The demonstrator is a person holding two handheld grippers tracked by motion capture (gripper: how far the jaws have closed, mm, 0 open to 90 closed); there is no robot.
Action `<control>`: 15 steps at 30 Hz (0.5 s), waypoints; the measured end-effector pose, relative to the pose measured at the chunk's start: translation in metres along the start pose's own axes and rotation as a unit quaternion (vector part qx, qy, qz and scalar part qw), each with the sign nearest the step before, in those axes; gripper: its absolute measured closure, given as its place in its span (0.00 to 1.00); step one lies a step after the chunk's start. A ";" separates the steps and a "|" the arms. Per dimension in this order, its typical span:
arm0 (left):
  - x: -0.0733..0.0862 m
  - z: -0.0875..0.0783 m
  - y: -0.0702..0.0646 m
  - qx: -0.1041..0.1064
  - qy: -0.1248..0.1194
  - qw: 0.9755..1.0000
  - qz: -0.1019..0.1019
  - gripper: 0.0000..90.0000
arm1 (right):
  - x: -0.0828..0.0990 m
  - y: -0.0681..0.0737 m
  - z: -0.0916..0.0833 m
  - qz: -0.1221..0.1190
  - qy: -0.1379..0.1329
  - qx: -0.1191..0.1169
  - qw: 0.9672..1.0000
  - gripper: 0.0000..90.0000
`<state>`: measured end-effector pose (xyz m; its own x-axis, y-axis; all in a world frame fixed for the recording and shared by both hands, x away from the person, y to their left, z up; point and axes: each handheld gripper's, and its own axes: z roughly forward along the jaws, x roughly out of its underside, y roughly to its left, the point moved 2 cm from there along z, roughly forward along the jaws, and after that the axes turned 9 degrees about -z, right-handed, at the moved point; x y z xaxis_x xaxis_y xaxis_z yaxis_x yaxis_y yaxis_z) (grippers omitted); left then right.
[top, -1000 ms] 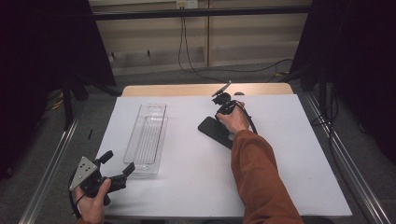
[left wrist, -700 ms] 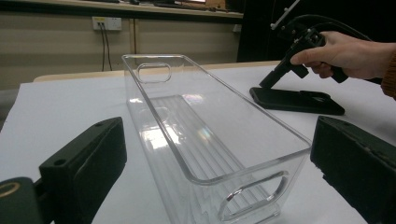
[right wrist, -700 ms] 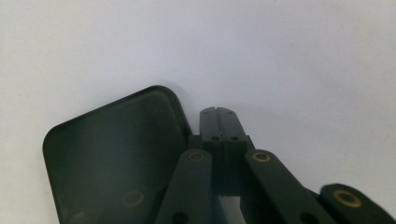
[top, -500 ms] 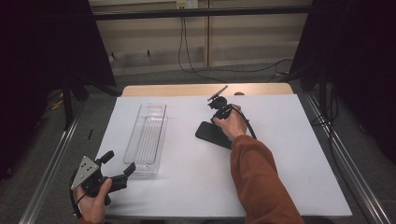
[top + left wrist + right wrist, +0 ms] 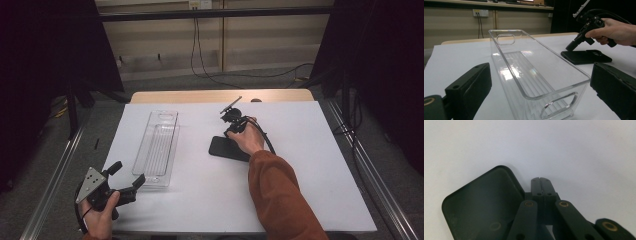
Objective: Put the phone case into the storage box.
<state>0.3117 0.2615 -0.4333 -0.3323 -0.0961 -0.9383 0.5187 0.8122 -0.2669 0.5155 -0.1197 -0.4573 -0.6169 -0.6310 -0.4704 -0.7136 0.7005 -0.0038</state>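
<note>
Meanwhile, the right tool [image 5: 226, 131] is pressing down at the far edge of a black phone case [image 5: 225, 148] that is lying flat on the white surface [image 5: 310, 165], right of centre and well apart from the clear plastic tray [image 5: 159, 146]. In the right gripper view the right tool's jaws are standing together with no gap, just beside a rounded corner of the phone case [image 5: 481, 202] and not clamped on it. At the near left corner, the left tool [image 5: 126, 181] is hovering with its jaws wide apart, looking along the clear plastic tray [image 5: 536, 75], whose near end is sitting between the jaws without touching them.

Judging by its thin, matte shell, the phone case is likely light and somewhat flexible, so it is probably going to slide on the smooth surface rather than resist a push. Lying flat, it is offering little for a two-jaw tool to bite, and the raised rim along an edge or at a corner looks like the best place to take hold, once that edge is being tipped or levered up. The tray, by contrast, appears stiff and slick, with cut-out handles at both ends.
</note>
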 end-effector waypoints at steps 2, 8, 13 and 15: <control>0.000 0.000 0.000 0.000 0.001 1.000 0.000 0.04 | 0.000 0.003 0.000 -0.004 0.000 -0.003 1.000 1.00; 0.000 0.000 0.000 0.004 0.004 1.000 0.006 0.04 | 0.000 0.007 -0.001 -0.008 -0.001 -0.007 1.000 1.00; 0.000 0.000 0.000 0.003 0.003 1.000 0.005 0.04 | -0.005 0.012 0.003 -0.007 -0.009 -0.014 1.000 1.00; 0.000 0.001 0.000 0.005 0.003 1.000 0.003 0.04 | -0.007 0.016 0.005 -0.010 -0.014 -0.014 1.000 1.00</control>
<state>0.3125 0.2614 -0.4335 -0.3336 -0.0883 -0.9386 0.5288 0.8067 -0.2638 0.5096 -0.1023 -0.4584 -0.5924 -0.6354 -0.4953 -0.7353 0.6777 0.0101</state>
